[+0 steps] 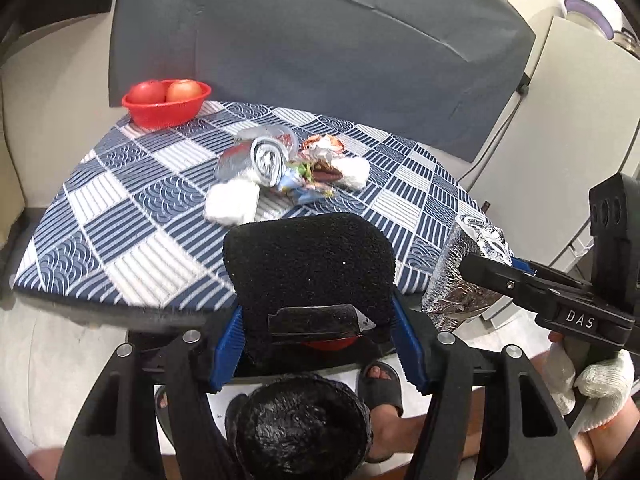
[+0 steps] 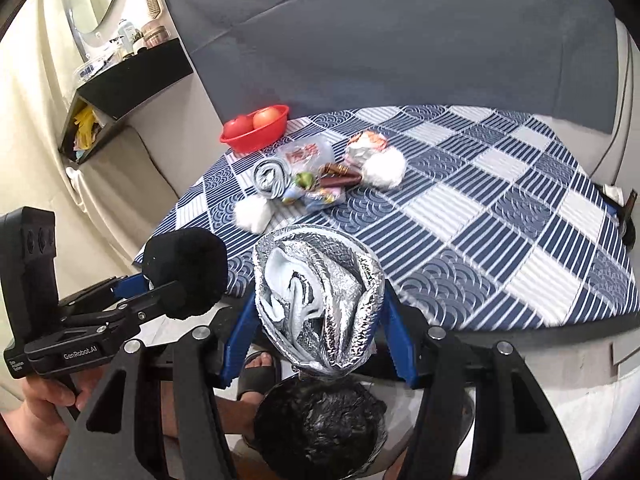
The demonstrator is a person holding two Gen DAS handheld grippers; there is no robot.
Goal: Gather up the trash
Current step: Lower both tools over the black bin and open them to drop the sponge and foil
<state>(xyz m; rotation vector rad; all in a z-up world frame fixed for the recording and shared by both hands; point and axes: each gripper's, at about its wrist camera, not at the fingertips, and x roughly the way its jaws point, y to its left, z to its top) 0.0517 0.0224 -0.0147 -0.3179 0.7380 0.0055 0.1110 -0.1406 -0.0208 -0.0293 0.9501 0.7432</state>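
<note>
We list the left gripper (image 1: 316, 316), its blue fingers clamped on a black sponge (image 1: 310, 256) that rises ahead of the pads. We list the right gripper (image 2: 320, 332), its fingers pressed against a crumpled silver foil bag (image 2: 320, 296). Directly below both tools sits a bin lined with a black bag (image 2: 320, 428). Beyond the fingertips, on the blue checked tablecloth (image 2: 500, 220), lies the trash heap (image 2: 316, 176): wrappers, a rolled silver packet, two white tissue wads. Farther off, behind and left of the heap, we note a red basket (image 2: 256, 130) with two tomatoes.
</note>
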